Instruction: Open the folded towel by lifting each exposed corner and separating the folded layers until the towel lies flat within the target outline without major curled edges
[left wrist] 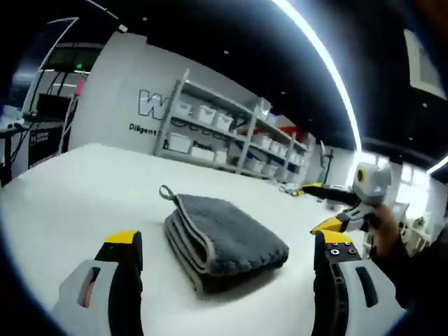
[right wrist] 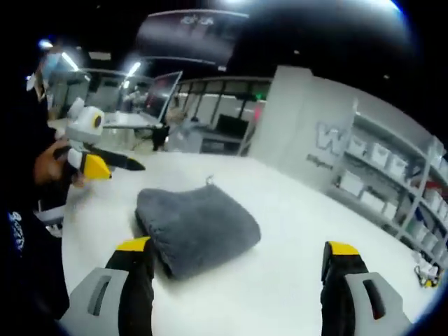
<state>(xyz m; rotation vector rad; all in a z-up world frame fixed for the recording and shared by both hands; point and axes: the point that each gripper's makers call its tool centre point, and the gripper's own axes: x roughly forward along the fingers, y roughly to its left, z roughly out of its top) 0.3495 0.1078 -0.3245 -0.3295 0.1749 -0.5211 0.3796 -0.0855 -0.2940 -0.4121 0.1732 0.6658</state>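
Grey folded towel (left wrist: 225,241) lies on the white table (left wrist: 63,210), both the left gripper (left wrist: 227,262) and right gripper (right wrist: 238,259) spread apart, short of it.

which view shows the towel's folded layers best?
Left gripper view: the towel turns its stacked fold edges and hanging loop toward the camera. Right gripper view shows the towel's rounded fold and top, the layers hidden.
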